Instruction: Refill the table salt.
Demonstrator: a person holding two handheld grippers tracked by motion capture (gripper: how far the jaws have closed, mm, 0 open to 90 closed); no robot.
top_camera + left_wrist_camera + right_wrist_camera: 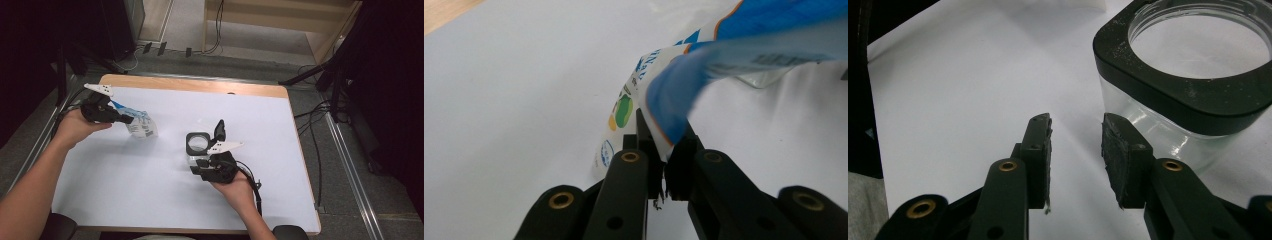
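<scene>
Your left tongs (663,165) are clenched on the top edge of a blue-and-white pouch (140,123), which hangs just ahead of them with its bottom at or near the bench (150,200). It is thin, soft film, so judge it light and floppy: it will sag and swing, and the slick plastic can slide out of a shallow bite. Keep the grip on the flat sealed edge, well inside the pads (680,172). Your right tongs (1075,150) are released, jaws apart, with the jar (1193,85) just beside the right jaw. The jar is clear, rigid and open-topped under a black collar (1168,92); it looks smooth and easy to tip, so take it by the collar or squarely across the body
</scene>
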